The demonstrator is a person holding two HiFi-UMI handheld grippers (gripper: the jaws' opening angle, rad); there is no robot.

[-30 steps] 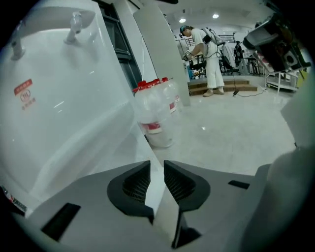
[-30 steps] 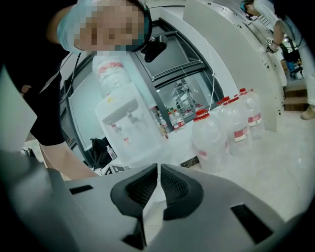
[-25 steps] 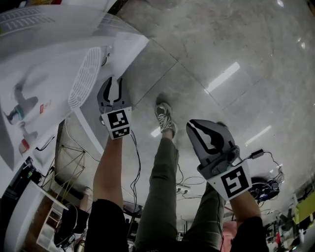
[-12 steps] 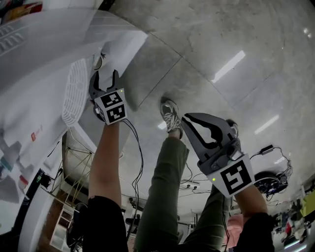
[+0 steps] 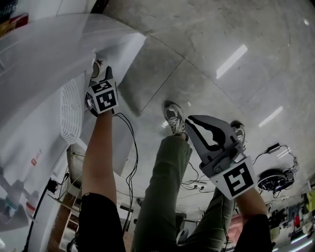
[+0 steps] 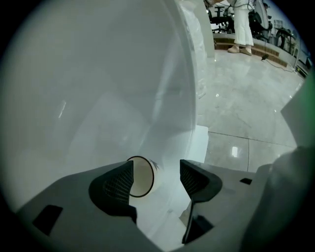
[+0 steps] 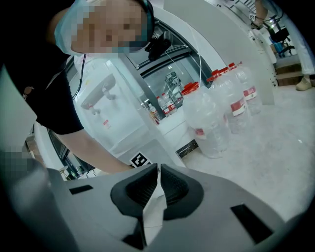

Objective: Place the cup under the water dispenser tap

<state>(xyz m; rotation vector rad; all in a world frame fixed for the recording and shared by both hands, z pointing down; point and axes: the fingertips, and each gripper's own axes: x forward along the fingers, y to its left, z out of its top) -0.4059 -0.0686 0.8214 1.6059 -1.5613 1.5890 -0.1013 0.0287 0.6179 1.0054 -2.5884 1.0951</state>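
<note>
Left gripper [image 6: 156, 174]: jaws opening wide, gripping nothing. The white paper cup with dark rim [image 6: 142, 177] sits between them, just beside the left jaw. Right gripper [image 7: 158, 171]: jaws together, empty.

Head view looks steeply down; gripper views sit close behind jaws, apparently sharing the dispenser [image 5: 54, 64].

This looks like an open office or lab workroom. The polished grey tiled floor [image 5: 221, 44] mirrors strip lights, and loose cables [image 5: 193, 181] trail over it. Beyond the right gripper [image 7: 157, 170] stand a white water dispenser [image 7: 106, 106], large red-capped water bottles [image 7: 211, 123] and a glass-fronted cabinet [image 7: 170, 78]. Swivel chairs [image 6: 220, 15] stand far past the left gripper [image 6: 156, 172].
</note>
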